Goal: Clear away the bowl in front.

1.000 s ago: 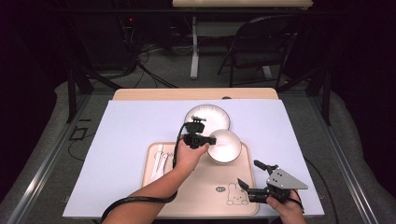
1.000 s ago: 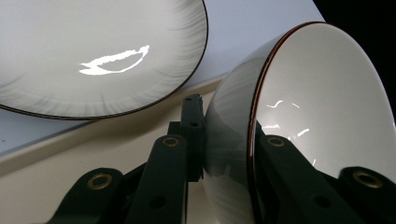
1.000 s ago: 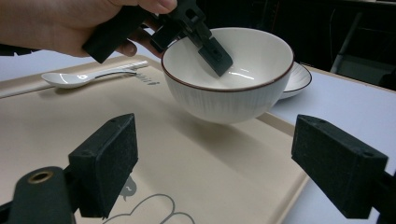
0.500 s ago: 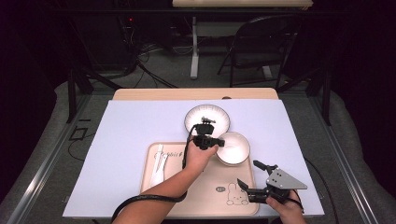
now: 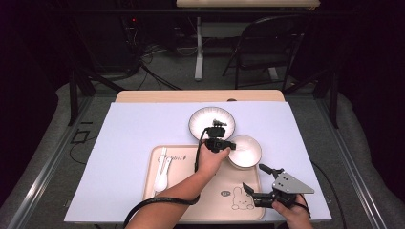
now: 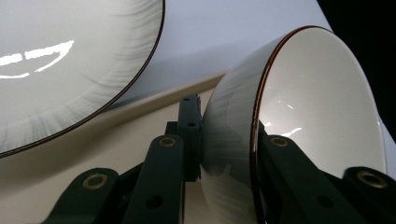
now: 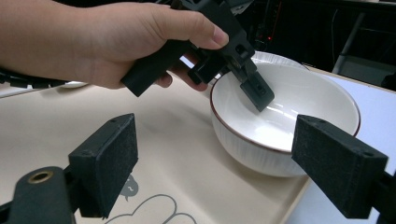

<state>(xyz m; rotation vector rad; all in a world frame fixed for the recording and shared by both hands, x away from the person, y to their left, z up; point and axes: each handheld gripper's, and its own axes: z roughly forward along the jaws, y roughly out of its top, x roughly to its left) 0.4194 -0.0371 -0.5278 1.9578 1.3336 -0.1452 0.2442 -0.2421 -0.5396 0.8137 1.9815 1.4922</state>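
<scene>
The left tongs [image 5: 228,145] pinch the rim of the white bowl [image 5: 246,151], one jaw inside and one outside, and the jaws have just been opening a little. The bowl sits on the far right corner of the tan tray [image 5: 191,210] on the desk [image 5: 129,129]. Moving it looks nearly done; letting go is left. The right tongs [image 5: 260,183] hang spread and empty. The left gripper view shows the plate [image 6: 60,65] just beside the bowl; the right gripper view shows the bowl touching the tray.

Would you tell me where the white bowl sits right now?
In the high view, the white bowl sits at the tray's far right corner, beside the plate, gripped by the left tongs.
</scene>
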